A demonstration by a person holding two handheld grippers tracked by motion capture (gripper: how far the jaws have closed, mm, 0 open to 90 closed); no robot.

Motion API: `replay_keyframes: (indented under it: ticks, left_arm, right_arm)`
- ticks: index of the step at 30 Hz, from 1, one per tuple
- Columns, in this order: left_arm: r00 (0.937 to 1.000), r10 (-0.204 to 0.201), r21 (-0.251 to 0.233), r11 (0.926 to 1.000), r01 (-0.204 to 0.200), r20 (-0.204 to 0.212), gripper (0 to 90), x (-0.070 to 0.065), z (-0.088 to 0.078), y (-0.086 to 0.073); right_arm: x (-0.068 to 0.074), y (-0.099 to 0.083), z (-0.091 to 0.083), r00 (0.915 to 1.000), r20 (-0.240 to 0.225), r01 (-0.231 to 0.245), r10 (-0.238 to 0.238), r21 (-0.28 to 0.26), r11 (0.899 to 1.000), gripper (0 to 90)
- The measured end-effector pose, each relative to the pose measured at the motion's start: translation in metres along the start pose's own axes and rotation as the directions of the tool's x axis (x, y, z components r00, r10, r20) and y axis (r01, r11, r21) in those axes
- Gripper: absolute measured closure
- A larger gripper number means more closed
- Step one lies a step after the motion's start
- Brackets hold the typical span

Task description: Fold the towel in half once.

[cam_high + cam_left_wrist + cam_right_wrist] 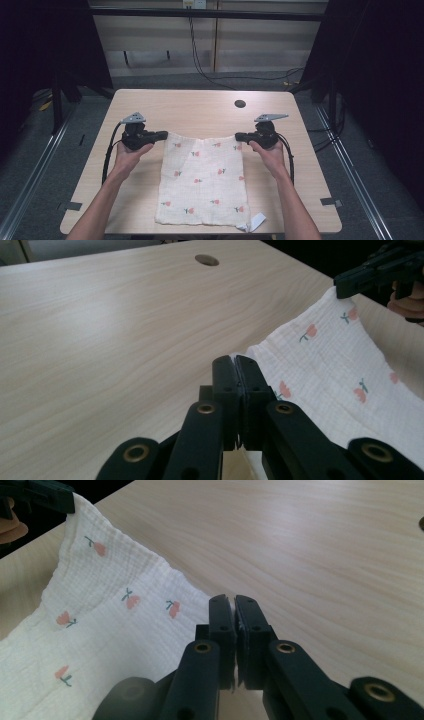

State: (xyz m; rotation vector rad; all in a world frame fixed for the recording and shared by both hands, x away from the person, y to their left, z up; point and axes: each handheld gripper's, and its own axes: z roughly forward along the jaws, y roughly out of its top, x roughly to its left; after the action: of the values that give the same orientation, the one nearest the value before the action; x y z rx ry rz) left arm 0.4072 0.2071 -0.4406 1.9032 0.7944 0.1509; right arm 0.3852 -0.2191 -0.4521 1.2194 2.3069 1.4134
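A white cloth (204, 182) printed with small pink flowers lies on the wooden table (200, 107), its near edge at the table's front. My left gripper (164, 134) is shut on the cloth's far left corner, and my right gripper (239, 135) is shut on the far right corner; both corners are lifted off the table. In the left gripper view the jaws (235, 363) pinch the cloth (330, 370), with the right gripper (350, 282) farther off. In the right gripper view the jaws (233, 602) clamp the cloth (100, 625), and the left gripper (47, 495) holds the opposite corner.
A round cable hole (240, 104) sits in the table's far right part. A small white tag (258, 221) sticks out at the cloth's near right corner. Black cables trail from both grippers. Dark curtains and metal rails flank the table.
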Motion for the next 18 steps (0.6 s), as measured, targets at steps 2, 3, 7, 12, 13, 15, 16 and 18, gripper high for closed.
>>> replay_keyframes:
  ticks: [2, 3, 7, 12, 13, 15, 16, 18]
  left_arm:
    - [0.9999, 0.011, -0.014, 0.9998, -0.011, -0.011, 88.6, 0.001, -0.002, 0.002]
    - [0.9999, 0.013, -0.014, 0.9998, -0.013, -0.006, 88.6, 0.001, -0.003, 0.002]
    - [1.0, -0.007, -0.023, 0.9997, 0.007, -0.003, 88.6, 0.003, -0.008, -0.001]
    - [1.0, 0.002, -0.02, 0.9998, -0.002, 0.009, 88.7, -0.004, -0.017, -0.006]
    - [0.9999, 0.002, -0.021, 0.9998, -0.002, 0.013, 88.7, -0.006, -0.019, -0.006]
    - [0.9996, 0.014, -0.023, 0.9996, -0.013, 0.024, 88.8, -0.013, -0.023, -0.008]
    - [0.9995, 0.023, -0.022, 0.9995, -0.023, 0.019, 88.8, -0.018, -0.027, -0.01]
    - [0.9995, 0.023, -0.034, 0.9992, -0.022, 0.024, 88.8, -0.026, -0.037, -0.016]
  right_arm:
    - [0.001, 0.008, -0.007, 0.9999, 0.015, 0.005, -0.005, -0.021, 1.0, 86.9]
    - [0.002, 0.01, -0.009, 0.9998, 0.018, 0.006, -0.006, -0.03, 1.0, 87.0]
    - [0.005, 0.01, -0.014, 0.9998, 0.013, 0.013, -0.012, -0.035, 0.999, 87.0]
    - [0.012, -0.002, -0.022, 0.9996, -0.006, 0.027, -0.027, 0.01, 1.0, 86.9]
    - [0.014, -0.003, -0.025, 0.9995, -0.014, 0.027, -0.027, 0.0, 1.0, 86.9]
    - [0.018, -0.003, -0.032, 0.9993, -0.017, 0.032, -0.033, -0.006, 0.999, 86.9]
    - [0.02, -0.003, -0.034, 0.9993, -0.013, 0.034, -0.034, -0.004, 0.999, 86.9]
    - [0.029, -0.004, -0.043, 0.9981, -0.011, 0.061, -0.06, 0.008, 0.998, 86.8]
